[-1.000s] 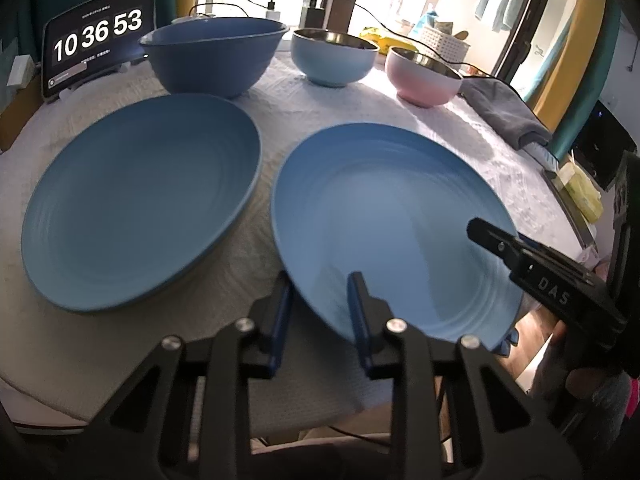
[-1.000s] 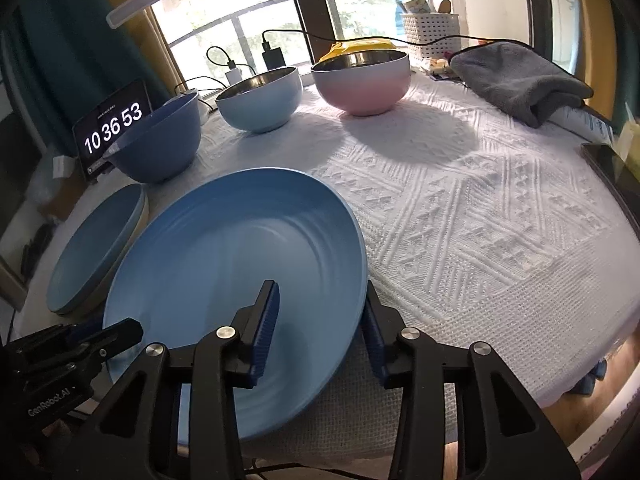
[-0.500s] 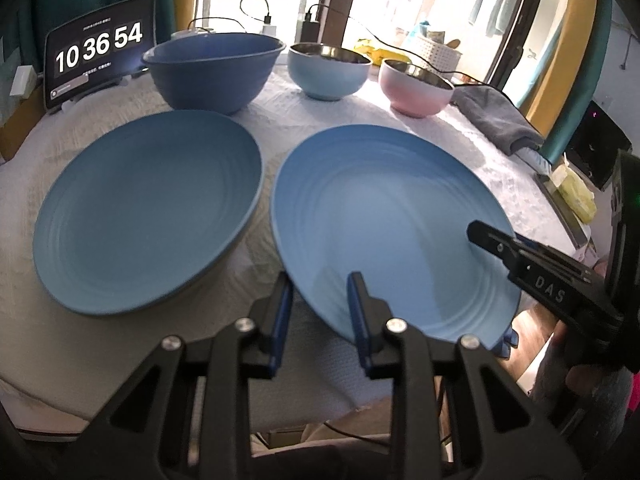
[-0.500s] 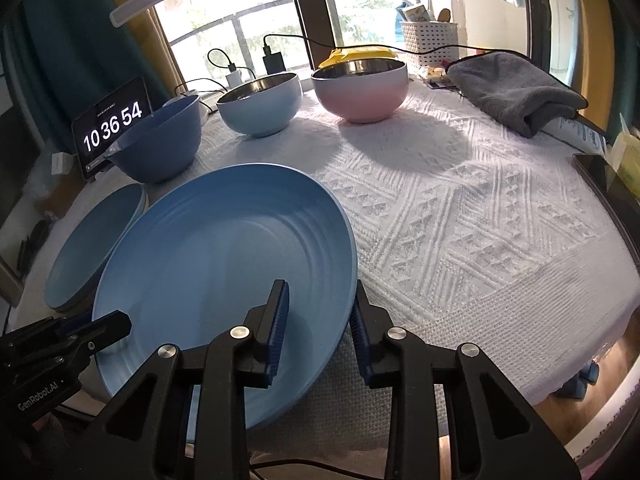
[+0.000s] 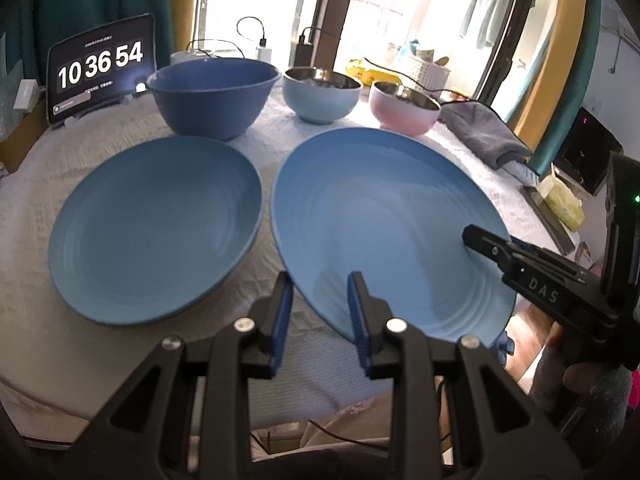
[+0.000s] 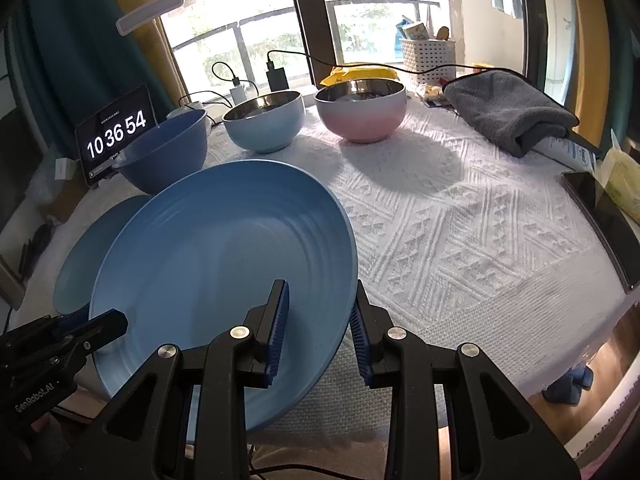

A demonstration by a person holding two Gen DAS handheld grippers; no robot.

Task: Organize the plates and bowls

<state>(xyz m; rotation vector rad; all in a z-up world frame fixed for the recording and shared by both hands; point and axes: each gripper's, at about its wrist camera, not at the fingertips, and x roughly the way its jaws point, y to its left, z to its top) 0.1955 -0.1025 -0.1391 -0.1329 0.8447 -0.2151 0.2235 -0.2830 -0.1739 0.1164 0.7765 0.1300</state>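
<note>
Light blue plate (image 5: 380,216) was gripped at its near rim by left gripper (image 5: 320,312) and right gripper (image 6: 318,320), both narrowly closed.

Both wrist views tilt down, close — sharing the light blue plate (image 5: 384,216).

1. The lifted plate (image 5: 372,216), just right of the other plate (image 5: 156,228), looks like smooth, matt blue plastic with faint rings.
2. Behind it, the pink bowl (image 6: 360,114) has a shiny metal lining.
3. The tablecloth (image 6: 460,240) is white, rough-textured knitted cloth.
4. The towel (image 6: 508,114) is soft grey cloth.

Tablet clock (image 5: 100,65) reads "10 36 54"; right gripper (image 5: 536,276) "DAS".
</note>
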